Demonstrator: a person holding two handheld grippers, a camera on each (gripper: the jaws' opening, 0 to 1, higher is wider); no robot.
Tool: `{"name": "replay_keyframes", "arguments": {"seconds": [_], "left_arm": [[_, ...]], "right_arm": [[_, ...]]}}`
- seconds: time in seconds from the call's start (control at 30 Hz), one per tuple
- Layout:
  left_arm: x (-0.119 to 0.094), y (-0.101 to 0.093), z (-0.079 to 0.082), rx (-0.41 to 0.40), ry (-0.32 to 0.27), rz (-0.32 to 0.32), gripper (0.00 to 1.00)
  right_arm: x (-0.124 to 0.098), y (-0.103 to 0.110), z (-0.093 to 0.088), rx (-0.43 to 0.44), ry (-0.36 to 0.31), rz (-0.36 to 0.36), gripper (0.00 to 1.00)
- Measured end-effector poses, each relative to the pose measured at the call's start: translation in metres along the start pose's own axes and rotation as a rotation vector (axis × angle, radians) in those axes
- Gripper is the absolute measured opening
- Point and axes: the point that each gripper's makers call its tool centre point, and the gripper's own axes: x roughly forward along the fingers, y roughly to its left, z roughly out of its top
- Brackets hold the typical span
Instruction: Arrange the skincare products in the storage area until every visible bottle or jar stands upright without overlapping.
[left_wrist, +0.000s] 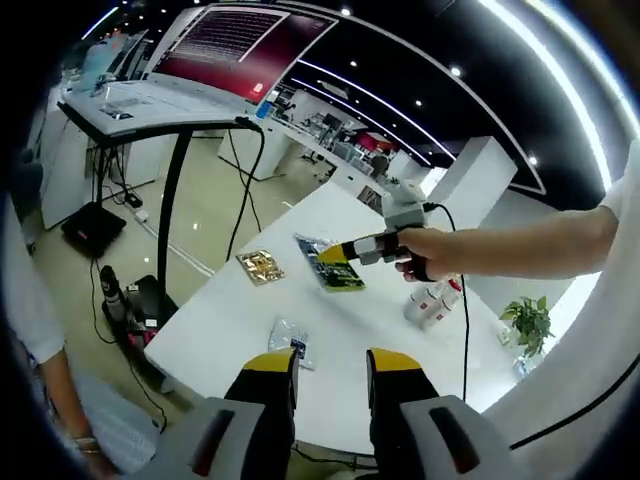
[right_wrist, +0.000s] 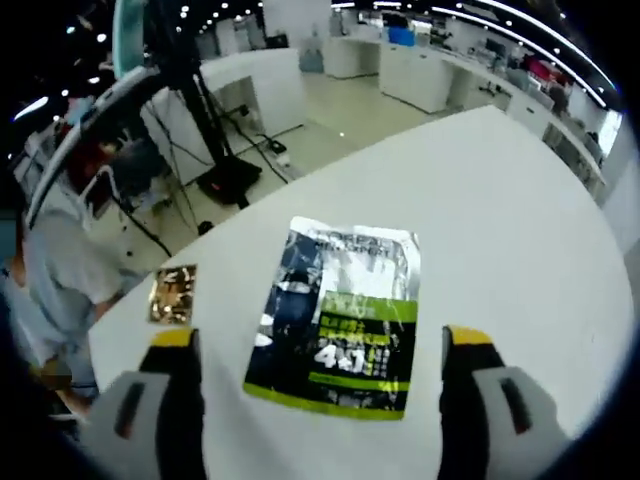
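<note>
On white table (left_wrist: 340, 330), three sachets (right_wrist: 335, 320)

3 sachets (left_wrist: 331, 263) lie flat on the table (left_wrist: 400, 350), bottles (left_wrist: 432, 301) beside.

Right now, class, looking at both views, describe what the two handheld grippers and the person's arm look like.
The left gripper has grey jaws with black slots and yellow tips. The right gripper has the same grey jaws and yellow tips; seen from the left gripper view, its body is grey and black, with a black cable trailing from it. A white short sleeve covers the upper arm.
</note>
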Motion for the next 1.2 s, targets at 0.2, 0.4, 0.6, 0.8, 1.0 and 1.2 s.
{"name": "replay_keyframes", "arguments": {"seconds": [0.2, 0.4, 0.6, 0.8, 1.0, 1.2], "left_arm": [[-0.005, 0.002, 0.003, 0.000, -0.008, 0.023, 0.27], [-0.012, 0.009, -0.001, -0.013, -0.012, 0.050, 0.27], [-0.017, 0.014, 0.001, -0.032, -0.034, 0.065, 0.27], [-0.021, 0.019, 0.003, -0.039, -0.049, 0.076, 0.27], [-0.031, 0.025, 0.001, -0.062, -0.075, 0.095, 0.27], [-0.031, 0.025, -0.008, -0.101, -0.068, 0.100, 0.27]], "right_arm": [[0.013, -0.005, -0.002, -0.125, 0.052, -0.048, 0.96], [0.022, -0.008, -0.018, -0.127, 0.126, -0.045, 0.94], [0.022, -0.007, -0.020, -0.090, 0.084, -0.028, 0.91], [0.018, -0.009, -0.017, -0.096, 0.064, -0.023, 0.75], [0.015, -0.005, -0.016, -0.139, 0.037, 0.003, 0.68], [0.014, -0.007, -0.017, -0.134, 0.053, 0.002, 0.56]]}}
